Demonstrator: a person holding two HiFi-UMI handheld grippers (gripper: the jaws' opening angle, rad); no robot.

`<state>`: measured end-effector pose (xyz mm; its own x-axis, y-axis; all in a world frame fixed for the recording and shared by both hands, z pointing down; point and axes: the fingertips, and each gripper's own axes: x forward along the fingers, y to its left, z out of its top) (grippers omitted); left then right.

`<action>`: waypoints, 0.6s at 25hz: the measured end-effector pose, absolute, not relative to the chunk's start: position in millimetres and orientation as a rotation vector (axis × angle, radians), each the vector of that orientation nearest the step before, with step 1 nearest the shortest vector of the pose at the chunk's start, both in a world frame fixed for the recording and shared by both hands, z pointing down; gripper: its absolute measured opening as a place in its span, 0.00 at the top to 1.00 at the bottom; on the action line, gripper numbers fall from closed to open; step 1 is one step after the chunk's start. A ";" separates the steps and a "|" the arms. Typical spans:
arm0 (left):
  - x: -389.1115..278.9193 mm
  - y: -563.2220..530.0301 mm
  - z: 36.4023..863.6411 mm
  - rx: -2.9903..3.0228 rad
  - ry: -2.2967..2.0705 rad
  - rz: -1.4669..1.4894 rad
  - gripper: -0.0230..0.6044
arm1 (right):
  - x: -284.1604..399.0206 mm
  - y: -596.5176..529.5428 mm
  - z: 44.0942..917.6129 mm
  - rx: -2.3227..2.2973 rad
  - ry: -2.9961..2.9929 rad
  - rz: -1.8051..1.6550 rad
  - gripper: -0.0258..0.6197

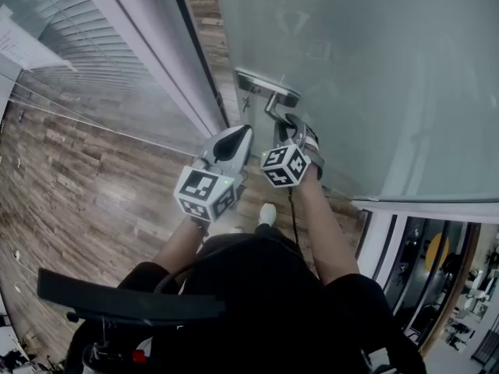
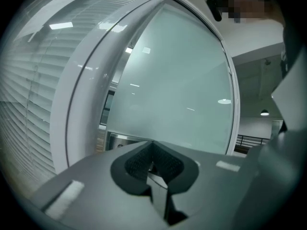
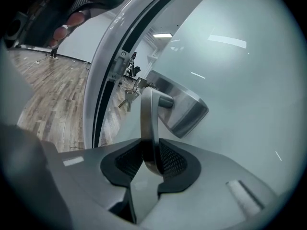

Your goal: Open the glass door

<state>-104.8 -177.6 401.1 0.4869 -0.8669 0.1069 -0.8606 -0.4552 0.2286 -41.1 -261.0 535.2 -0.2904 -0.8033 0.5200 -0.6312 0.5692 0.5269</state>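
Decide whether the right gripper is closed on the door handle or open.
Closed: the right gripper's pads press both sides of the door handle in its own view.

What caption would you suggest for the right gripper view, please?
The right hand-held gripper clamps the handle of the frosted glass door, keys hanging near its edge.

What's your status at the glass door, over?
Left gripper jaws shut, empty. Right gripper jaws clamped on door handle. Keys hang beside handle; nothing blocking.
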 end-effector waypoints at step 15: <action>-95.1 -207.4 394.3 2.436 -1.597 -0.055 0.96 | -39.9 -309.8 516.4 1.057 -1.986 -0.416 0.83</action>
